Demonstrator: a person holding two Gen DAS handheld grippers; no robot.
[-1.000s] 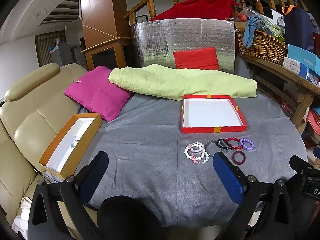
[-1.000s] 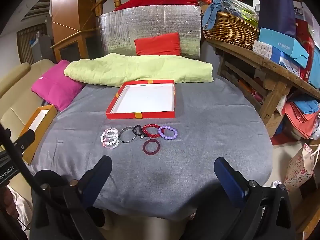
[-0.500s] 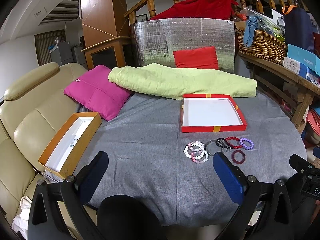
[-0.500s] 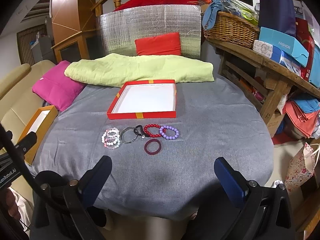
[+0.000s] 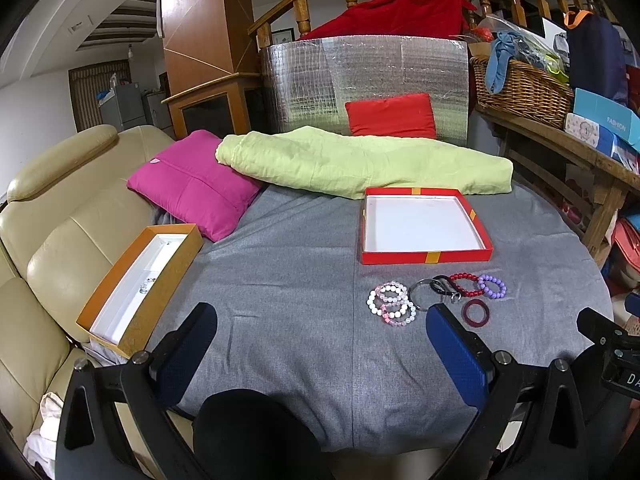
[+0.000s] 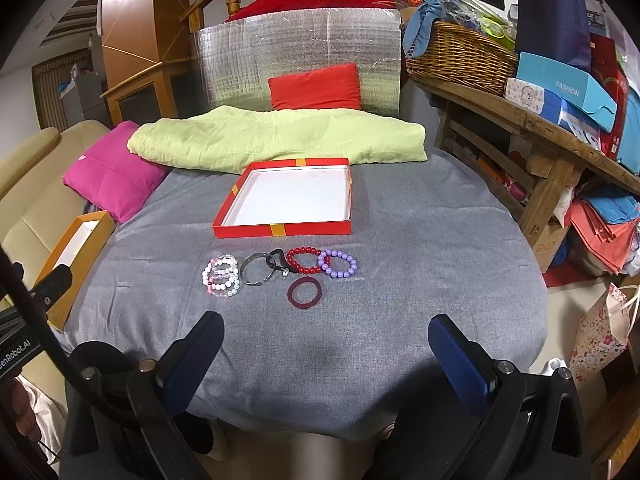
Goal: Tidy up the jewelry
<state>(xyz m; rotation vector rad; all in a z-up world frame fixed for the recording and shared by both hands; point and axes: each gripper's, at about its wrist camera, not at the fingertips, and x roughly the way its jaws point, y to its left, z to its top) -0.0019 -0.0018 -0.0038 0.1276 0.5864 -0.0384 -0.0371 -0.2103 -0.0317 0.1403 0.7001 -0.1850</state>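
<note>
Nothing has shifted: both grippers, left gripper (image 5: 320,344) and right gripper (image 6: 326,352), stay apart, empty; bracelets (image 6: 280,270) untouched at 6 o'clock of red box (image 6: 282,230).

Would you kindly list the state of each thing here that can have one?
left gripper: jaws open, empty
right gripper: jaws open, empty
red box: open, empty
orange box: open, small items inside
bracelets: loose on the grey cloth, outside both boxes
</note>
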